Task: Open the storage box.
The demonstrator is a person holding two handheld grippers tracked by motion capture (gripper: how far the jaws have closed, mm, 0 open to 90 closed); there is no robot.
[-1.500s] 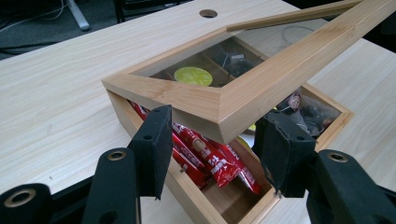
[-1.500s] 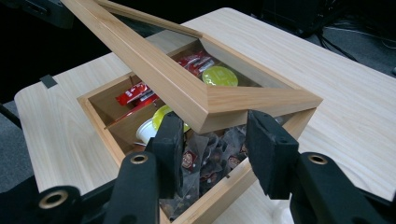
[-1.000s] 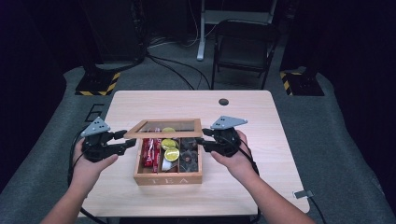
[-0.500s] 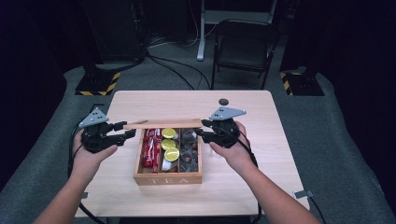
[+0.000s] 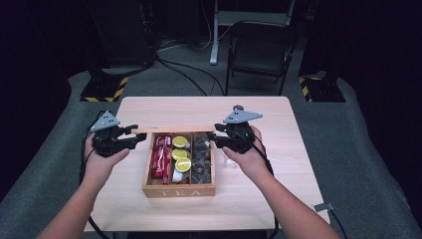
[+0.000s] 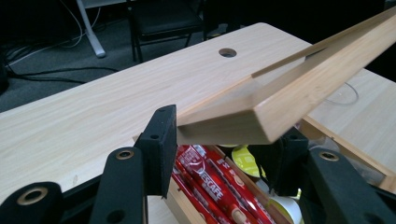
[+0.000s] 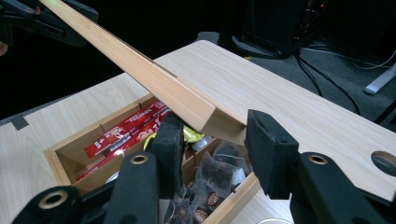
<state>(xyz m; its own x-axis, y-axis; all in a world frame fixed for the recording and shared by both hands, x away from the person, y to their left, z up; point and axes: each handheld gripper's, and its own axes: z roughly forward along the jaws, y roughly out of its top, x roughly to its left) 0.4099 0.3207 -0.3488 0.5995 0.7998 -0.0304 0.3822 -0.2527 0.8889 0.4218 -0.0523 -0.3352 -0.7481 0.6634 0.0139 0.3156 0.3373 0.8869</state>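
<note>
The wooden lid (image 5: 171,130) of the tea box (image 5: 179,190) stands raised on its hinge at the far edge of the box, seen almost edge-on from the high view, with one of my two grippers at each end. My left gripper (image 5: 130,140) has the lid's left corner between its jaws (image 6: 219,123); those jaws have just been closing, and in the left gripper view one pad lies against the lid's end while the other sits behind the corner, so I cannot tell whether it presses. My right gripper (image 5: 215,138) brackets the lid's right corner (image 7: 205,114) with its jaws part-way apart; one pad sits close under the wood and the other stands clear of it, leaving a gap.

The box is open near the middle of the pale worktop (image 5: 259,189), the word TEA on its near wall. It has three compartments side by side. The left one holds red stick sachets (image 5: 159,155), several, too tightly packed to count. The middle one holds three yellow-topped pods (image 5: 182,164) in a row. The right one holds a heap of dark tea bags (image 5: 201,157).

One round cable hole (image 5: 238,107) marks the worktop's far edge. Beyond it stands one dark folding chair (image 5: 259,52) on the grey floor (image 5: 358,149).
</note>
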